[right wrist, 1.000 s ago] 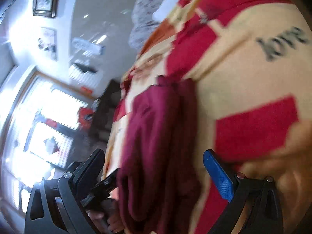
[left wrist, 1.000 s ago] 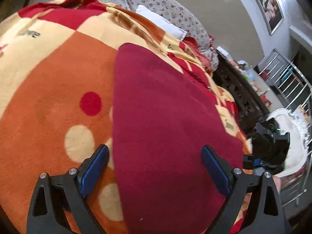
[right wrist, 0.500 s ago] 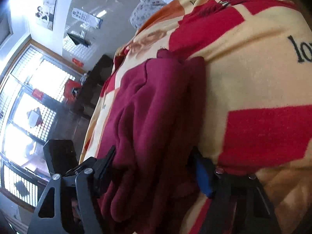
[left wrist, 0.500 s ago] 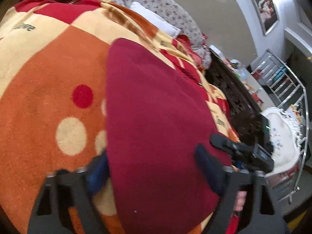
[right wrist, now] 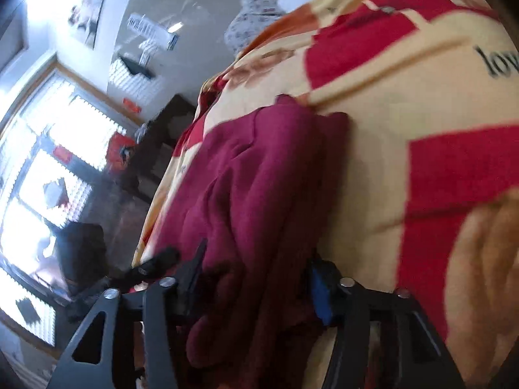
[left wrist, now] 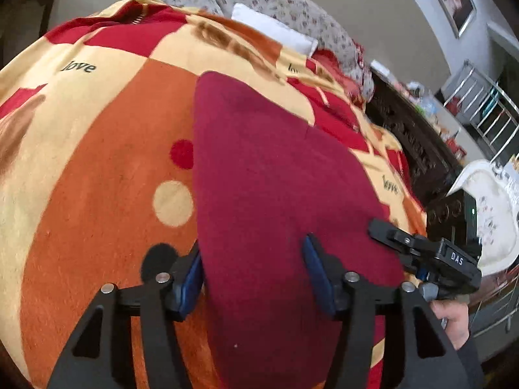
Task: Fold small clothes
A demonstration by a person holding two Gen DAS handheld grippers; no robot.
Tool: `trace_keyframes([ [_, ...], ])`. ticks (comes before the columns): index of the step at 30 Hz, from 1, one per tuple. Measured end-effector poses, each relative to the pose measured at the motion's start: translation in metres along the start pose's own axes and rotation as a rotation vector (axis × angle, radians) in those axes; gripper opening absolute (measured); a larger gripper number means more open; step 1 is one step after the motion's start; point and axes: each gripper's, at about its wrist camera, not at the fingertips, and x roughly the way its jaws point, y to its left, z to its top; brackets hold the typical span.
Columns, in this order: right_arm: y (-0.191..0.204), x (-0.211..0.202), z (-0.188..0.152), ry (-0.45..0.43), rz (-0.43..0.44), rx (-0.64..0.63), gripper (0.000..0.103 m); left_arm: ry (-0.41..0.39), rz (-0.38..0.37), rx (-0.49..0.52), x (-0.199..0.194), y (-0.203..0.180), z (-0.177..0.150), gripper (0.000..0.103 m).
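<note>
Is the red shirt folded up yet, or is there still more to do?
Partly. The garment lies as a long smooth strip on the blanket, and layers bunch along its edge in the right wrist view, so it looks folded lengthwise. In hand: the left gripper and right gripper both have their jaws around its near end. Probably left: folding that end over to make it shorter.

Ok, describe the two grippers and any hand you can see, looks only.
The left gripper is matte black with triangular cut-outs, silver rivets and blue pads inside its fingers. The right gripper has the same black frame, rivets and a blue pad. From the left camera, the right one's body carries white letters "DAS". The bare hand gripping it ends in a dark sleeve. No cables show.
</note>
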Motion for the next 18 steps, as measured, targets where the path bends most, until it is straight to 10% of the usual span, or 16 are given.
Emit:
trace_keyframes([
  [7, 0.045, -0.068, -0.025, -0.096, -0.155, -0.192, 0.068, -0.231, 0.379, 0.152, -0.062, -0.033, -0.026, 0.102],
  [14, 0.101, -0.100, -0.104, -0.157, -0.529, -0.504, 0.080, -0.197, 0.430, 0.184, -0.075, -0.063, -0.058, 0.103],
  [18, 0.105, -0.107, -0.138, -0.166, -0.539, -0.537, 0.080, -0.208, 0.482, 0.203, -0.087, -0.066, -0.080, 0.103],
])
